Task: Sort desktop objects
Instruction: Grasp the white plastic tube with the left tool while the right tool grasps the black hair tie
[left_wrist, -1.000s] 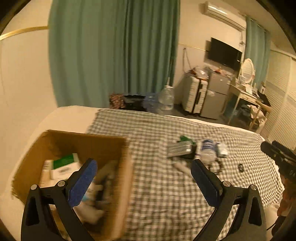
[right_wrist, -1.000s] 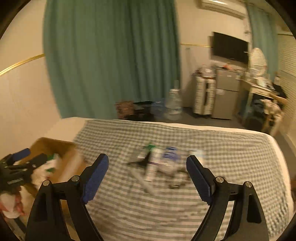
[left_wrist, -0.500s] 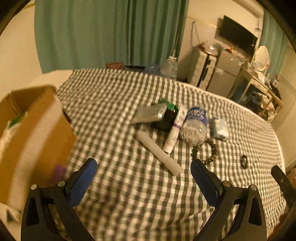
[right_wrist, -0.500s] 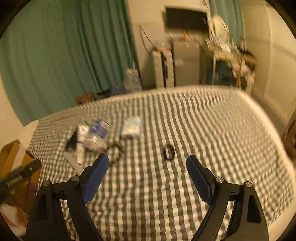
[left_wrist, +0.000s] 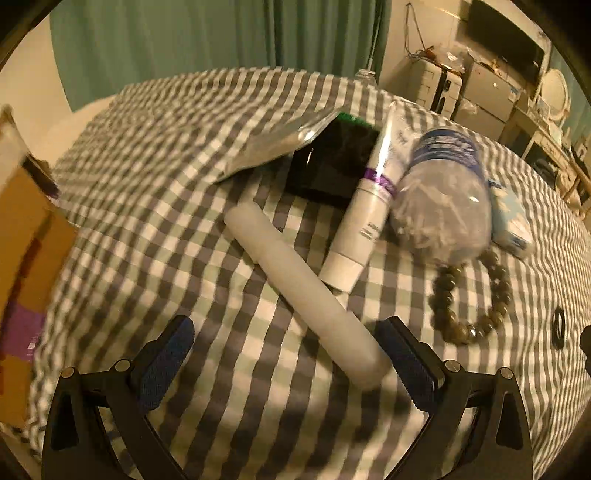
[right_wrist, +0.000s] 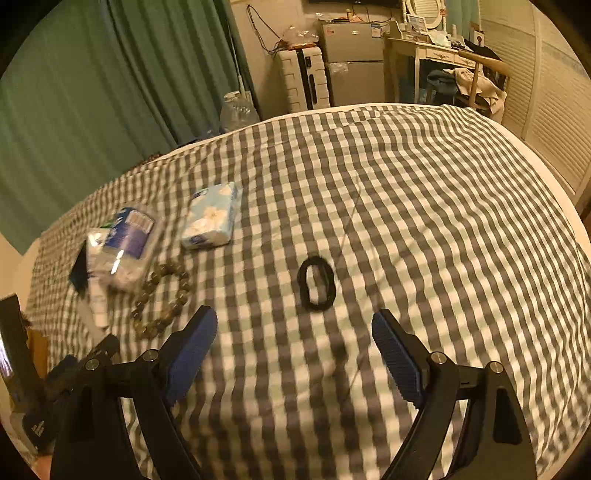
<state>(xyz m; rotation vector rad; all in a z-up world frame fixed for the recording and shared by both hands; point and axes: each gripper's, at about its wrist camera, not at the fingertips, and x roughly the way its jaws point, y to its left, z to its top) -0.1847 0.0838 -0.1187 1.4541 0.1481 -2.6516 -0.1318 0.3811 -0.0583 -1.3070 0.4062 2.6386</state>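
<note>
Left gripper: your left gripper (left_wrist: 288, 363) hangs wide apart and empty over the checked cloth (left_wrist: 155, 236); the near end of the white stick (left_wrist: 303, 291) lies just inside its right finger.
Right gripper: your right gripper (right_wrist: 295, 354) is spread wide, holding nothing; the black hair tie (right_wrist: 317, 283) lies on the cloth just beyond its fingertips, between them.
Surface: a grey-and-white checked cloth covers a rounded top, with green curtains (right_wrist: 92, 92) behind.
Room: a fridge (right_wrist: 354, 70) and a white suitcase (right_wrist: 303, 79) stand at the far wall; a desk (right_wrist: 424, 55) is to the far right.
Pile: beyond the stick lie a white tube (left_wrist: 365, 218), a black box (left_wrist: 332, 162), a silver pouch (left_wrist: 273, 144) and a crumpled plastic bottle (left_wrist: 443, 199), touching or overlapping.
Others: a bead bracelet (left_wrist: 469, 295) lies near the bottle; a tissue pack (right_wrist: 212, 216) sits beside it.
Left edge: a cardboard box (left_wrist: 22, 258) is cut off by the frame.
Unclear: motion blur smears the labels on the bottle and tube.
</note>
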